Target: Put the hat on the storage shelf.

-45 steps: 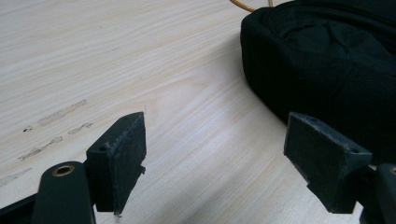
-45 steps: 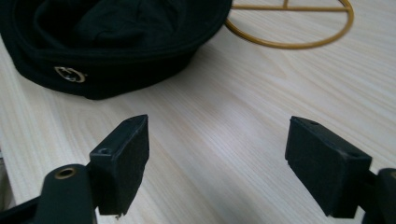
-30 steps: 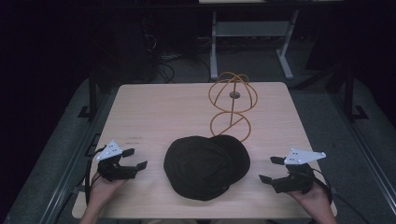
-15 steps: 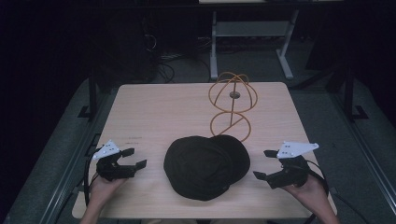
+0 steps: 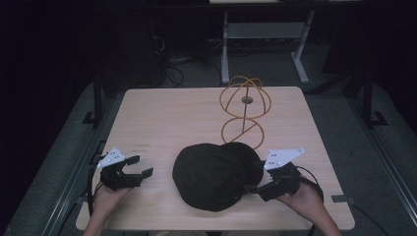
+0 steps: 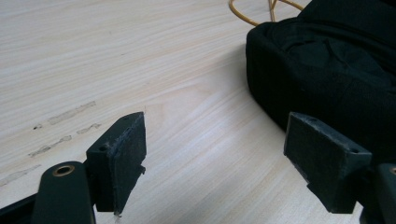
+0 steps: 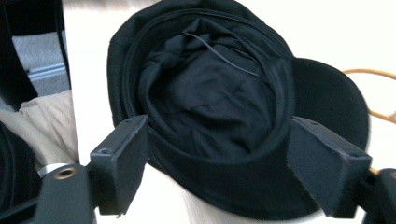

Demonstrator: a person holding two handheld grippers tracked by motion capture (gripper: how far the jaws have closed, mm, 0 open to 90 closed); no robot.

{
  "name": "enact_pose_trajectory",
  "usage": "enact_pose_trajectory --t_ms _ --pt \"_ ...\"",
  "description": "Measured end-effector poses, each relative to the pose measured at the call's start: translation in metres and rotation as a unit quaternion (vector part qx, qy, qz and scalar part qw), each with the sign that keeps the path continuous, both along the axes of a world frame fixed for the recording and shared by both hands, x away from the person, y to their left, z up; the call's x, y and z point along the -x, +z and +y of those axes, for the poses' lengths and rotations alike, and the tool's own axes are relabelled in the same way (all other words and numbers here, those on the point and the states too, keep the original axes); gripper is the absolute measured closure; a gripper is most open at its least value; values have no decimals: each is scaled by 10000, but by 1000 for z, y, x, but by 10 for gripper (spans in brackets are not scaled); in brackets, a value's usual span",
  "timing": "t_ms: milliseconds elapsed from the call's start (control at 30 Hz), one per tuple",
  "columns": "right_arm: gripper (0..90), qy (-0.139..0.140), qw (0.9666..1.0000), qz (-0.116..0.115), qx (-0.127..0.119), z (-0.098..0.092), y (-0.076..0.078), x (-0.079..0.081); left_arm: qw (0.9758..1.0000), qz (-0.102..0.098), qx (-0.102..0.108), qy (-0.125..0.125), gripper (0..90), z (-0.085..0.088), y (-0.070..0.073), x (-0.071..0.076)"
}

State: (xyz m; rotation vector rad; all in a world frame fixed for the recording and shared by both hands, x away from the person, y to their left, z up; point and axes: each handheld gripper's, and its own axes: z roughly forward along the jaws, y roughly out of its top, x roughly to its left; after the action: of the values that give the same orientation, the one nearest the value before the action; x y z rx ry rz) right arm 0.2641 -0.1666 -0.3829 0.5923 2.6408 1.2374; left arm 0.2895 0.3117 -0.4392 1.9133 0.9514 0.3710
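Note:
A black cap (image 5: 211, 174) lies upside down at the front middle of the wooden table (image 5: 167, 118), its brim (image 5: 246, 155) toward the back right. My right gripper (image 5: 253, 176) is open at the cap's right edge. In the right gripper view its jaws straddle the cap's near rim (image 7: 224, 172), and the dark lining (image 7: 210, 93) shows inside. My left gripper (image 5: 139, 166) rests open on the table, a short way left of the cap. In the left gripper view nothing lies between the jaws, and the cap (image 6: 336, 60) sits ahead to the right.
An orange wire stand (image 5: 244, 110) made of two looped globes rises just behind the cap. Faint tape marks (image 6: 65, 114) streak the table by the left gripper. A metal frame (image 5: 265, 34) stands on the dark floor beyond the table's far edge.
My right gripper has moved left from the table's right side up to the cap's edge. The left gripper and the cap have stayed put.

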Motion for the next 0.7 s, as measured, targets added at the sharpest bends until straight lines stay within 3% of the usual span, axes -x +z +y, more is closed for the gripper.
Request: enact_pose_trajectory --t_ms 167,333,700 --pt "316 257 9996 38 113 14 1 -2 10000 4 30 8 206 1 0 0" --pt "327 480 9987 150 89 31 -2 -1 10000 13 -13 -18 206 0 -1 -1" --pt "377 830 9955 313 338 62 -18 -1 10000 8 -23 -23 206 0 -1 -1"
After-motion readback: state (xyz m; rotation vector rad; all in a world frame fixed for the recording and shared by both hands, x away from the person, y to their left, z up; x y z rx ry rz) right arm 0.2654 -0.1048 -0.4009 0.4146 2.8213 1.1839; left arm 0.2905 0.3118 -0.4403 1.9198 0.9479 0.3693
